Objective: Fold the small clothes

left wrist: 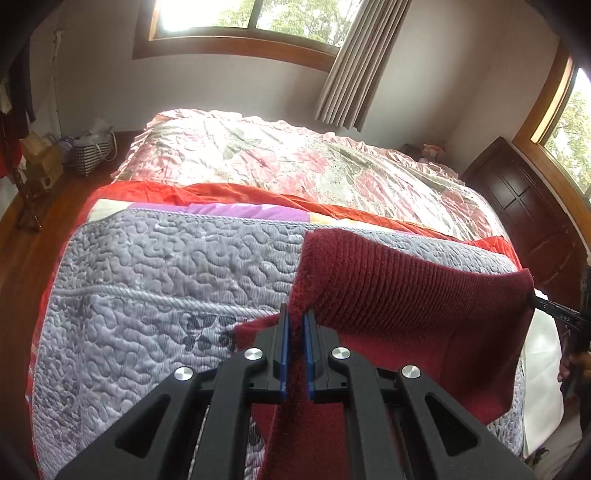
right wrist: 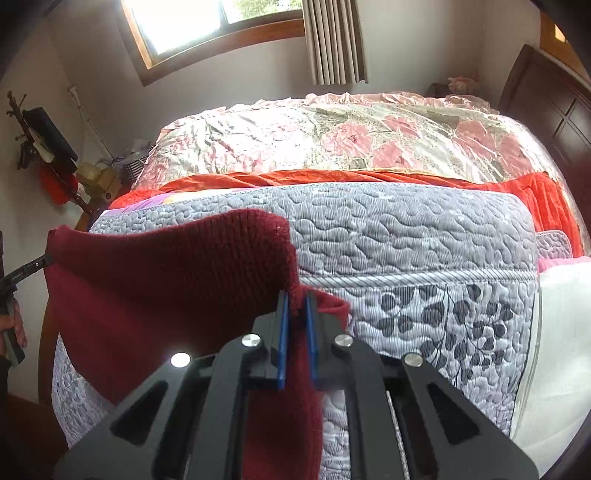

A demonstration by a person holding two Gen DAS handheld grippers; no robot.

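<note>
We hold the knit stretched in the air over the bed's near edge, left tongs and right tongs each clenched on a top corner. Uneven pulling could slip a corner free.

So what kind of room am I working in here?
Most likely a bedroom: a wide bed under a floral bedspread, a dark wooden headboard, and a curtained window.

Daylight from blown-out windows, glare on bedspread, fisheye-bent dark corners
</note>
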